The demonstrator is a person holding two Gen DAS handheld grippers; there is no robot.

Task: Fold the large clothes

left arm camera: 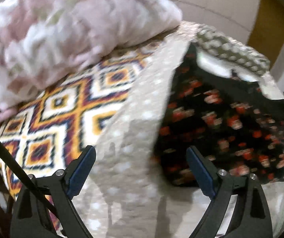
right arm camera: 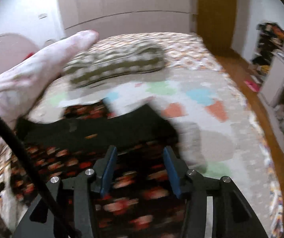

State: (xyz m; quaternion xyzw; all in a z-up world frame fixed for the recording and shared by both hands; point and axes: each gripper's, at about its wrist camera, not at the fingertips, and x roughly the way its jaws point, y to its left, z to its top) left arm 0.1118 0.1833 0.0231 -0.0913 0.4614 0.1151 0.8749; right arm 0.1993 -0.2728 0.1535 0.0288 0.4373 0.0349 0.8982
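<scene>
Our left gripper [left arm camera: 141,170] stands with its 2 blue pads wide apart and nothing between them, hovering over a beige dotted sheet [left arm camera: 134,119] that runs up the middle of the left wrist view. Our right gripper [right arm camera: 140,170] is open to a narrower gap, also empty, poised directly above the black floral garment [right arm camera: 94,158]; whether its pads touch the cloth we cannot tell through the blur. Moving outward, that garment lies on the bed [right arm camera: 211,134], near us and to the left of the bed's middle, with the patterned bedcover [left arm camera: 62,115] showing to the left of the dotted sheet and a pink fluffy blanket [left arm camera: 62,29] heaped at the far left. Beyond the garment sits a folded olive dotted bundle [right arm camera: 118,65], far from us across the bed. We judge the task to be at an early point for this garment: the bundle looks already folded and set aside, while the black floral piece is roughly spread, rumpled at its far edge, and still needs folding. Its long axis seems to run from near to far, away from our right gripper, though blur hides its exact outline and which end is which.
</scene>
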